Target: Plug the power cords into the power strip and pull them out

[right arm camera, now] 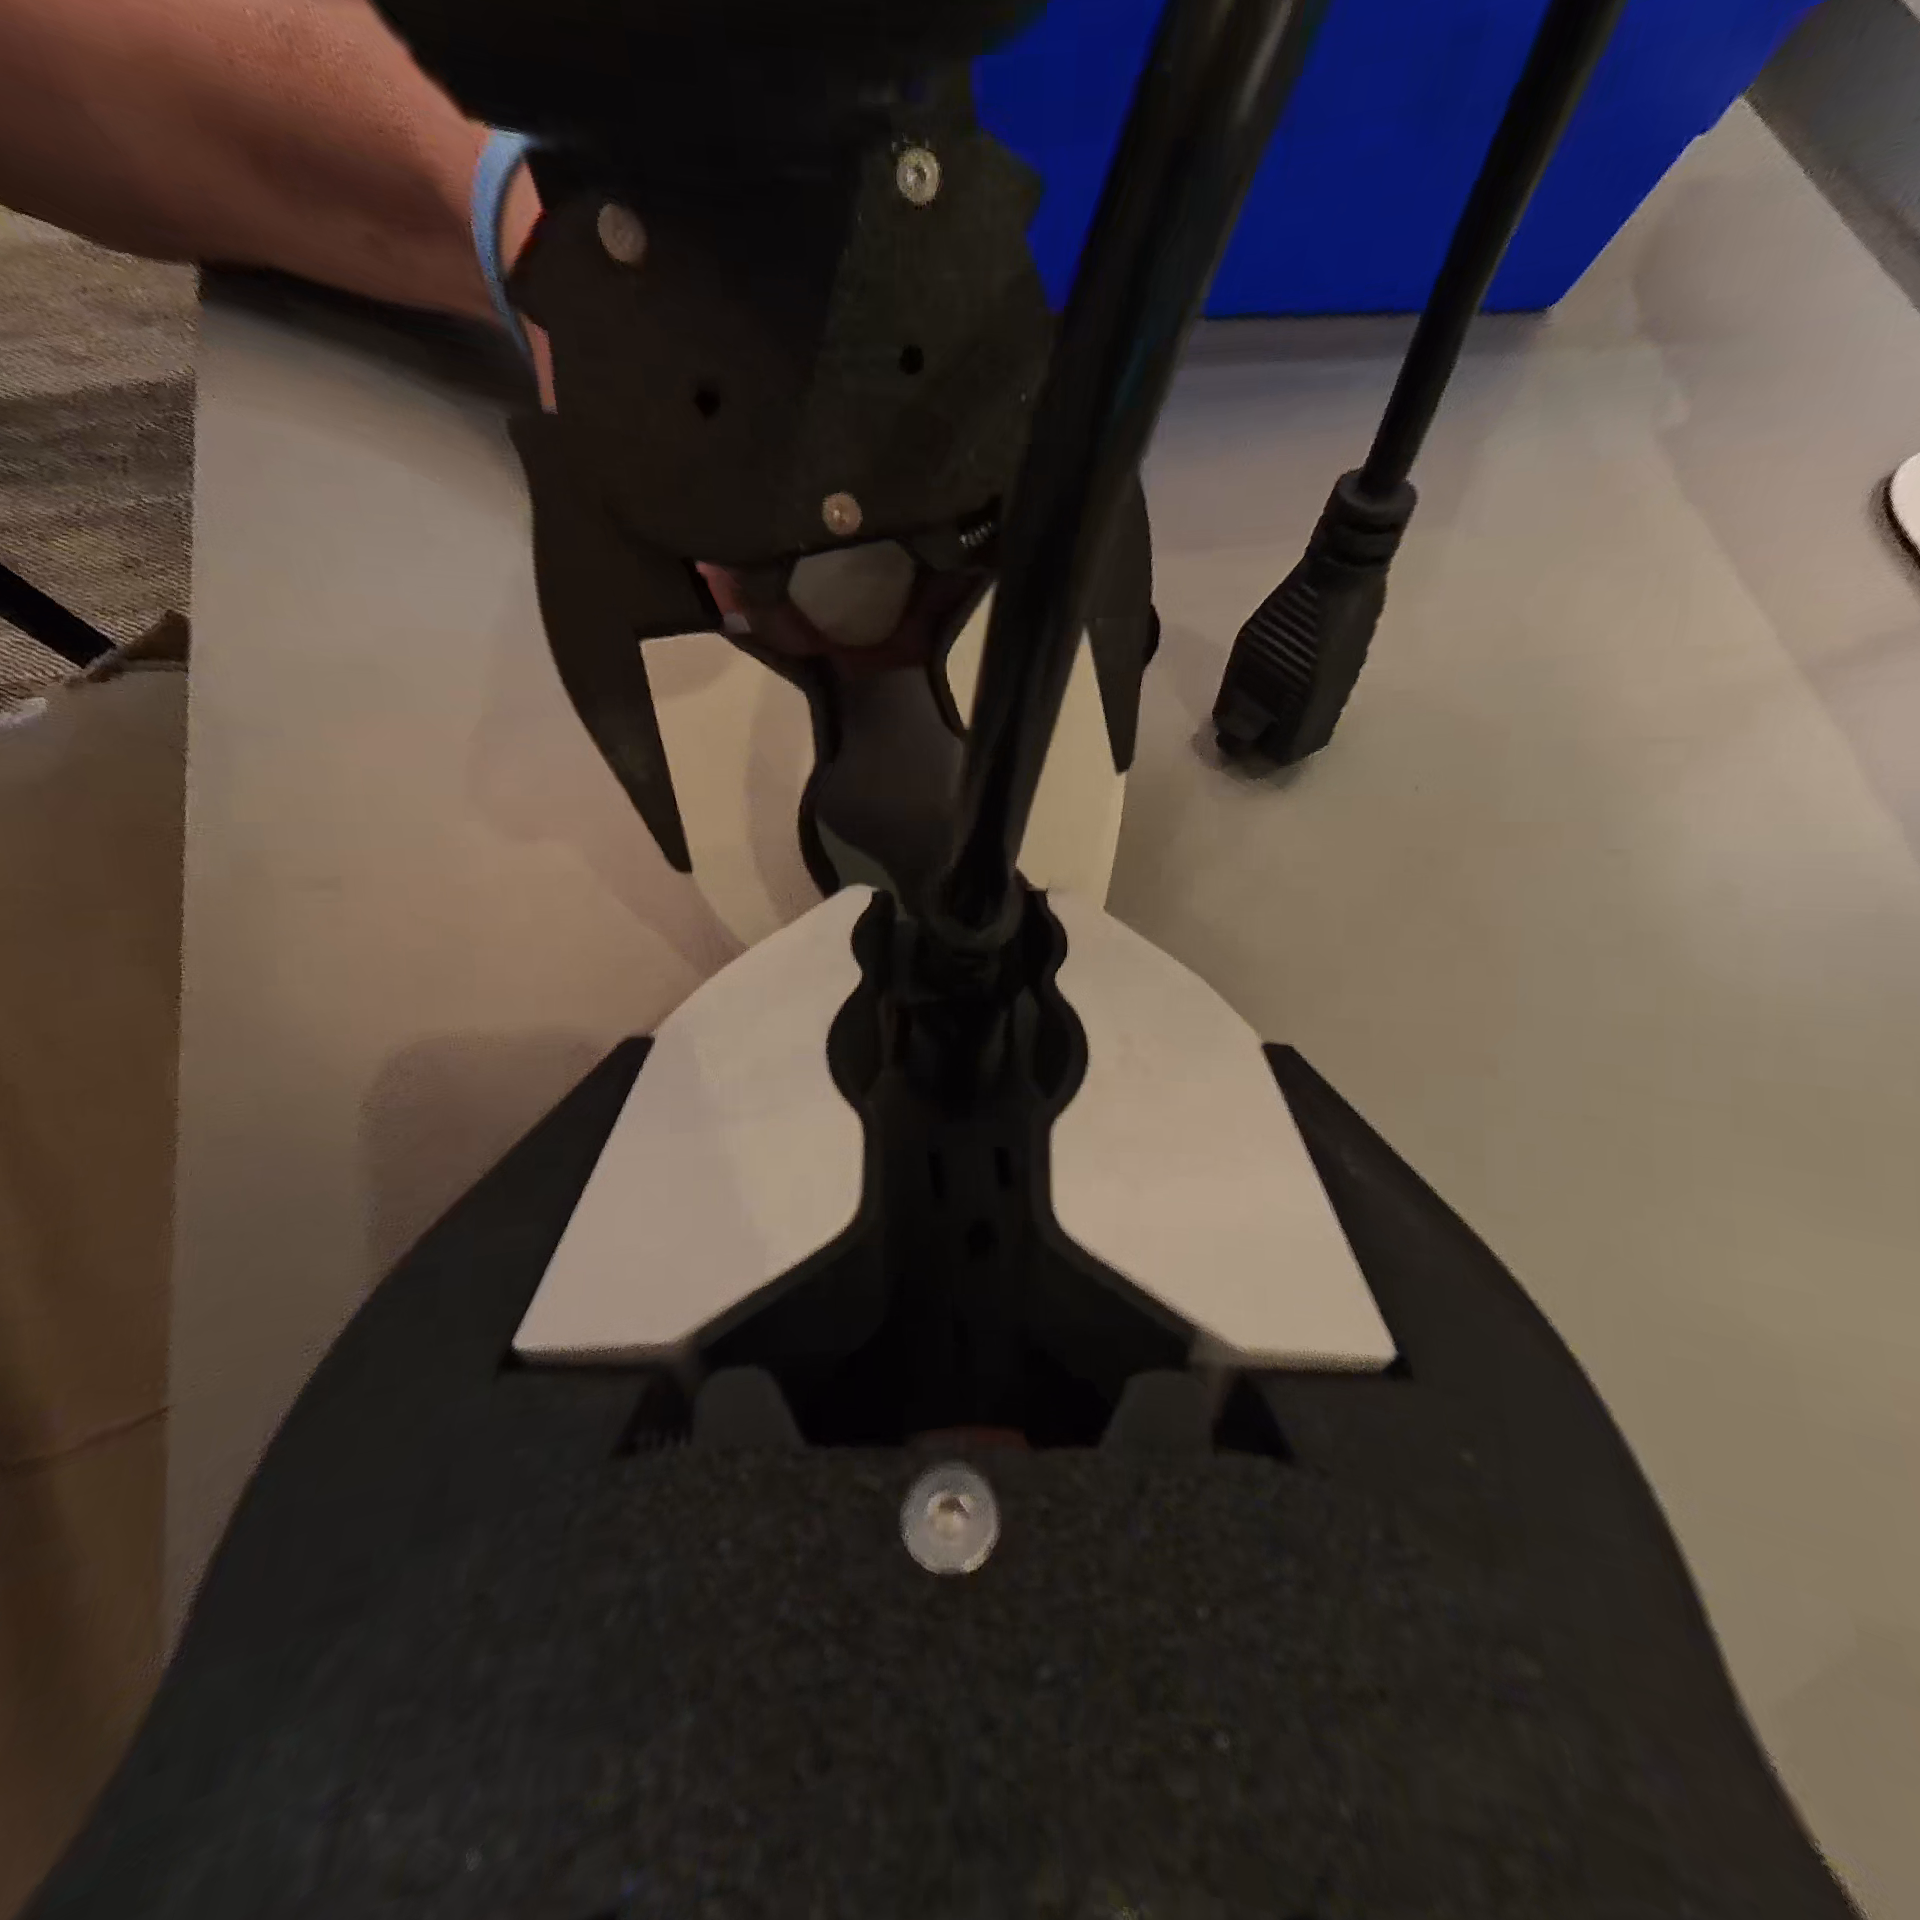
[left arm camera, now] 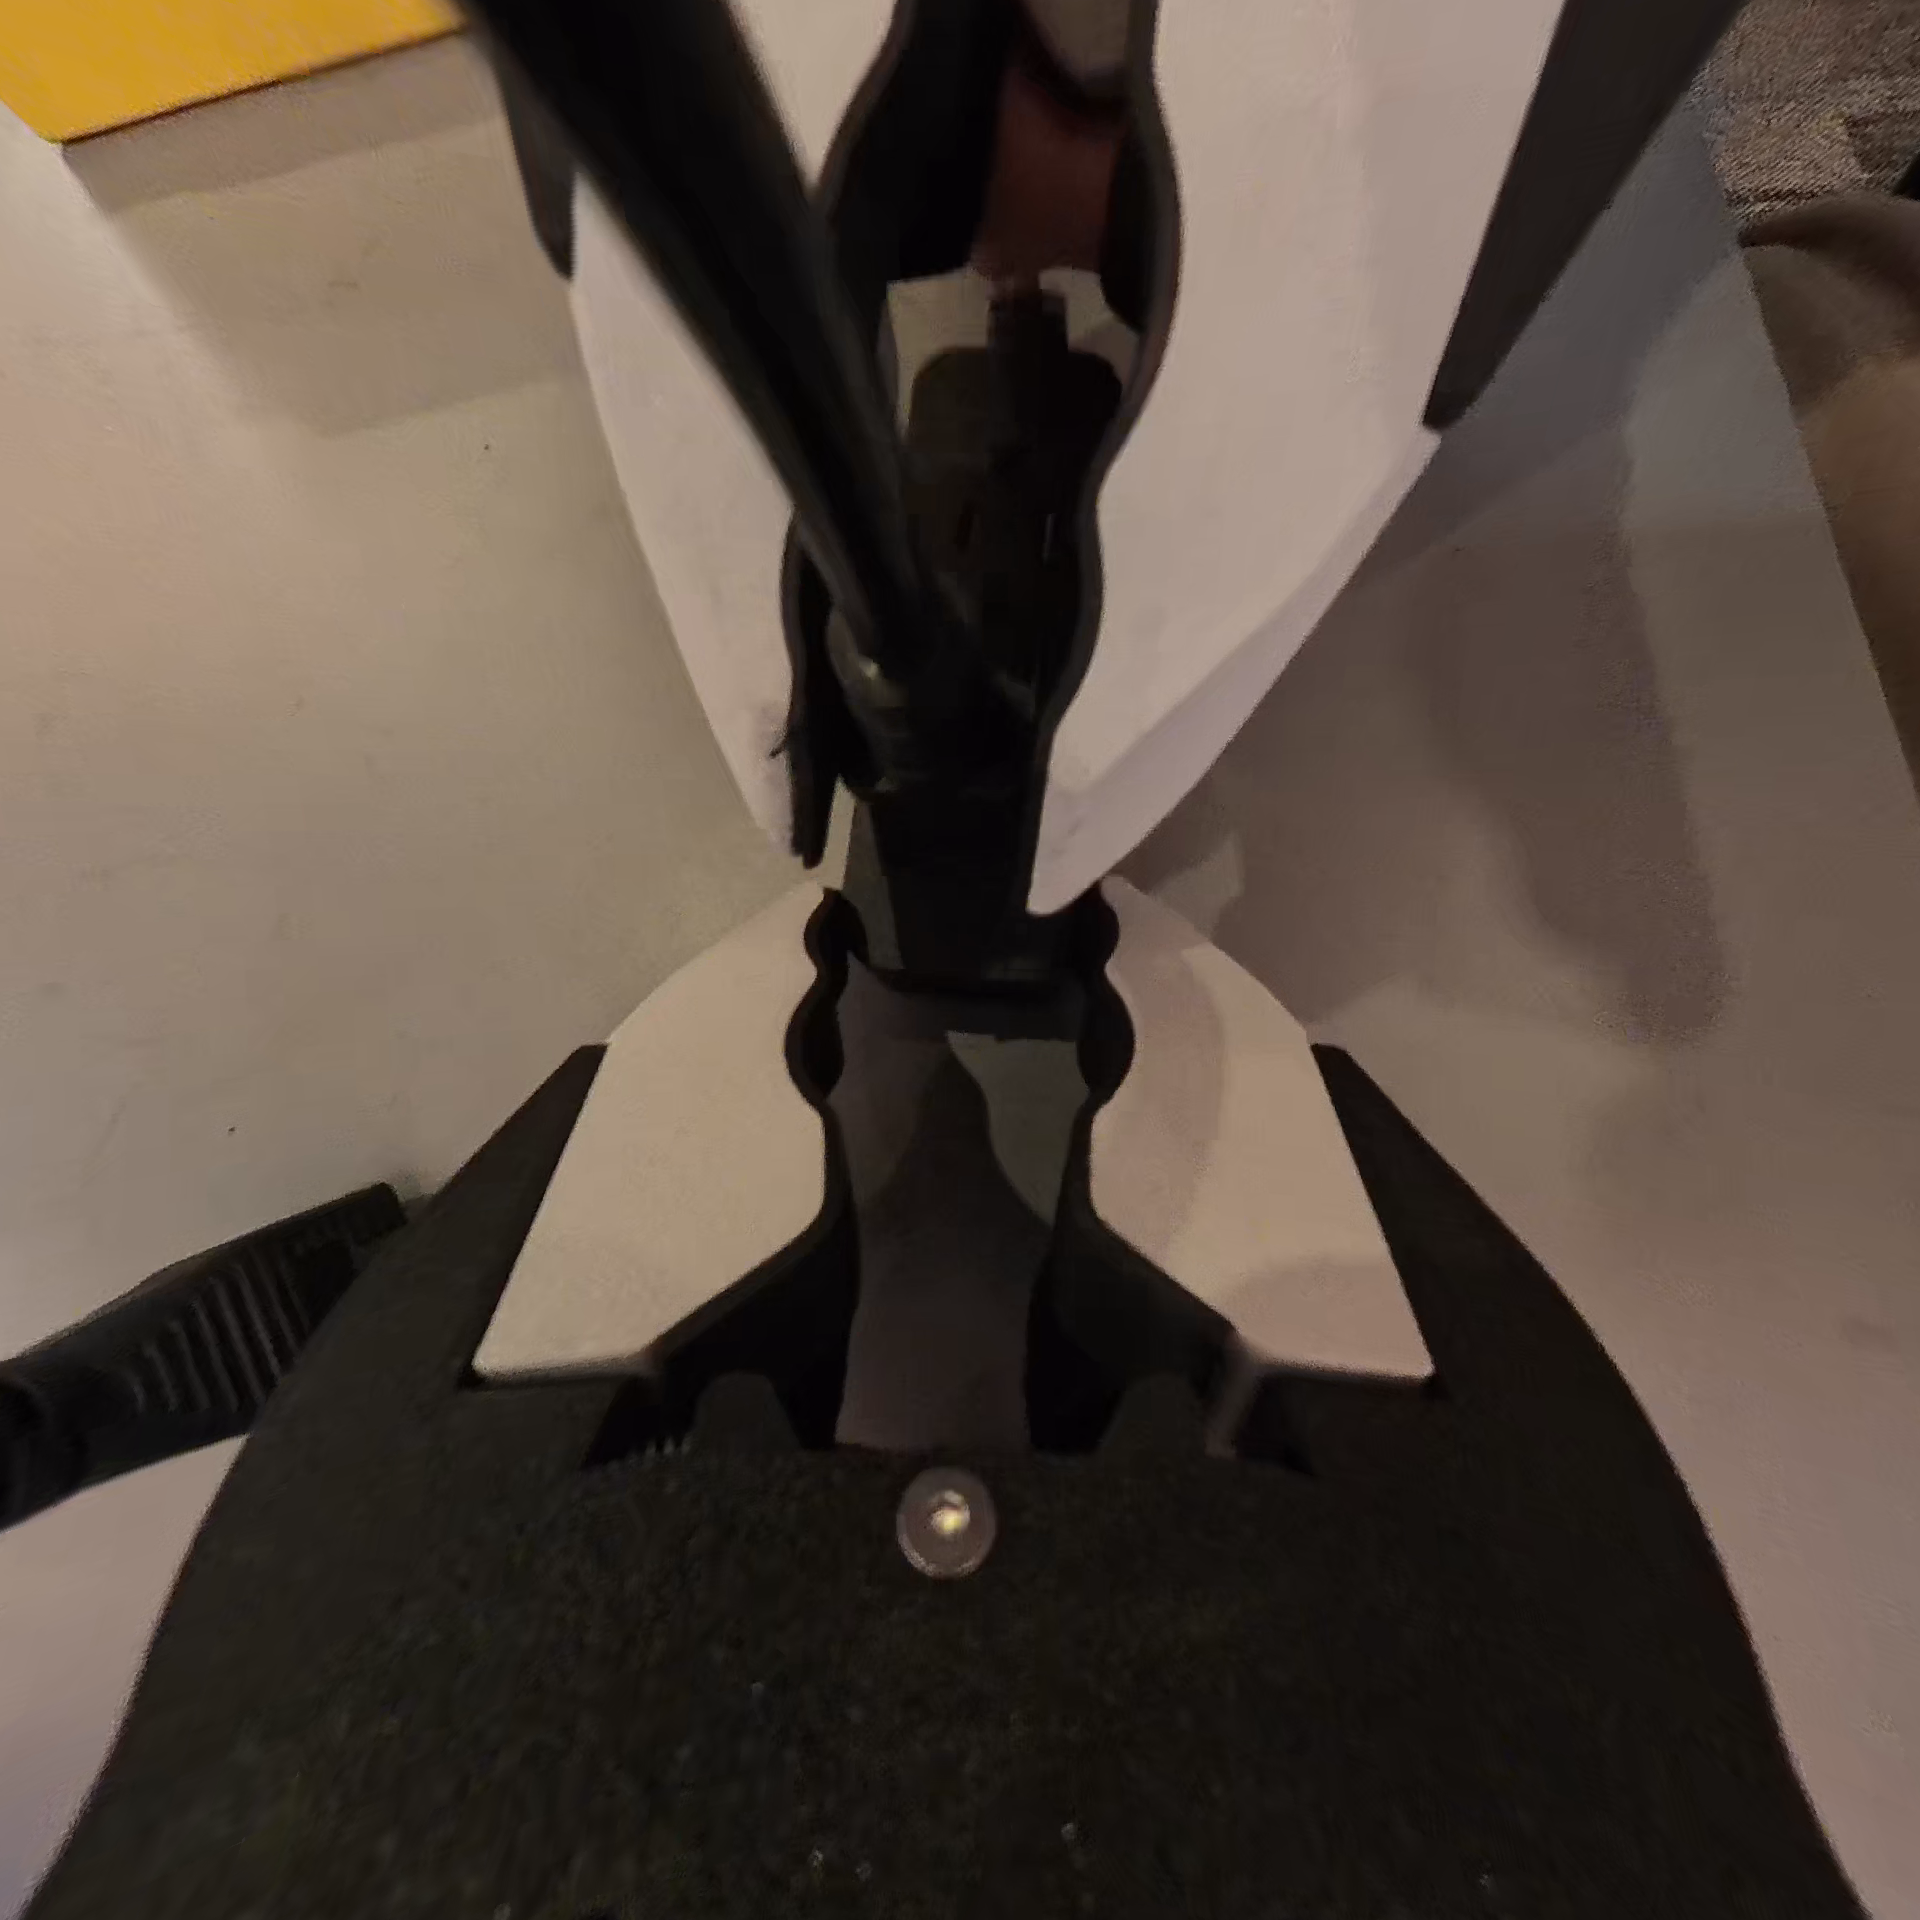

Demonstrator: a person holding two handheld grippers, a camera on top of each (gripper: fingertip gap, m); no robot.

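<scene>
My right gripper (right arm camera: pixel 956 914) is shut on a black plug (right arm camera: pixel 961 997). Its thick black cord (right arm camera: pixel 1091 416) rises away from the fingers. My left gripper (left arm camera: pixel 961 935) faces it tip to tip and is shut on a black connector piece (left arm camera: pixel 987 997) at its fingertips. In the left wrist view the right gripper (left arm camera: pixel 925 862) comes in from the top with the plug (left arm camera: pixel 935 821) and cord (left arm camera: pixel 675 260). In the right wrist view the left gripper (right arm camera: pixel 935 873) is held by a hand (right arm camera: pixel 260 156). I cannot tell whether the two black pieces are joined.
A second black cord end (right arm camera: pixel 1309 644) lies on the pale table (right arm camera: pixel 1558 935), to the right; it also shows in the left wrist view (left arm camera: pixel 187 1340). A blue box (right arm camera: pixel 1351 156) stands behind. A cardboard box (right arm camera: pixel 73 1039) is at the left, and a yellow sheet (left arm camera: pixel 208 62) is far left. Tip to tip, the grippers are about 5 cm apart.
</scene>
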